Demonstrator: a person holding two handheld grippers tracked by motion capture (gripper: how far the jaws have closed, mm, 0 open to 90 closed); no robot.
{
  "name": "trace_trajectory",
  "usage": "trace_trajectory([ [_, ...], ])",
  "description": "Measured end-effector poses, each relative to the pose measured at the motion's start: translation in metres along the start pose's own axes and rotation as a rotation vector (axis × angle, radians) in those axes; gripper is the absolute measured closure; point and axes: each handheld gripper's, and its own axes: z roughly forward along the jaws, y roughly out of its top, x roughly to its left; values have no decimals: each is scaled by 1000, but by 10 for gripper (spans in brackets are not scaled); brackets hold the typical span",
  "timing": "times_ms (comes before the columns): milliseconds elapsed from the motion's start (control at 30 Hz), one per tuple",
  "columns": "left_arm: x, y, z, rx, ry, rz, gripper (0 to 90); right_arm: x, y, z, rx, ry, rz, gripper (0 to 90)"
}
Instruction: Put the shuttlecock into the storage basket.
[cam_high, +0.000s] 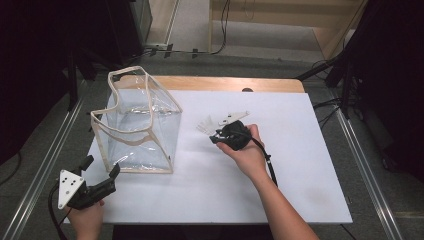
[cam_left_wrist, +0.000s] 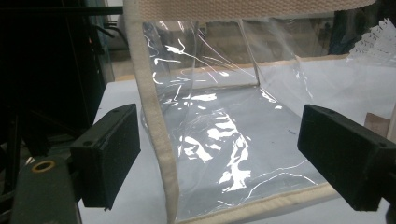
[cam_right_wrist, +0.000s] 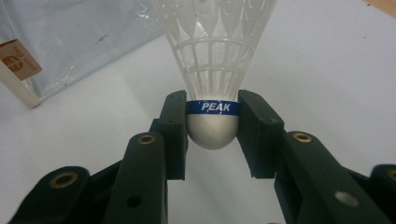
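Two sets of tongs are over the white worktop (cam_high: 280, 170), one in each of the person's hands. The right tongs (cam_right_wrist: 212, 133) pinch a white shuttlecock (cam_right_wrist: 212, 70) by its rounded cork nose, the pads pressing on either side of the blue band that reads PEAK, with the plastic skirt fanning away from the jaws. From above, the right tongs (cam_high: 218, 136) sit near the middle of the worktop, and the shuttlecock (cam_high: 205, 125) points toward the clear bag (cam_high: 137, 125), just to the right of it and apart from it. That bag stands upright on the left part of the worktop, its see-through walls edged in cream webbing and its top open. The left tongs (cam_high: 102, 167) are at the near left corner of the bag, jaws spread wide and holding nothing. In the left gripper view, the left tongs (cam_left_wrist: 217, 156) have the bag's webbing corner edge (cam_left_wrist: 159, 135) standing between the spread pads, untouched.
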Motion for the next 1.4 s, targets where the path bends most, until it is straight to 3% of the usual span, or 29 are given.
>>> trace_trajectory([
  [1400, 1, 0, 0, 1, -3, -1, 137, 13, 23, -5, -47, 22, -32, 630],
])
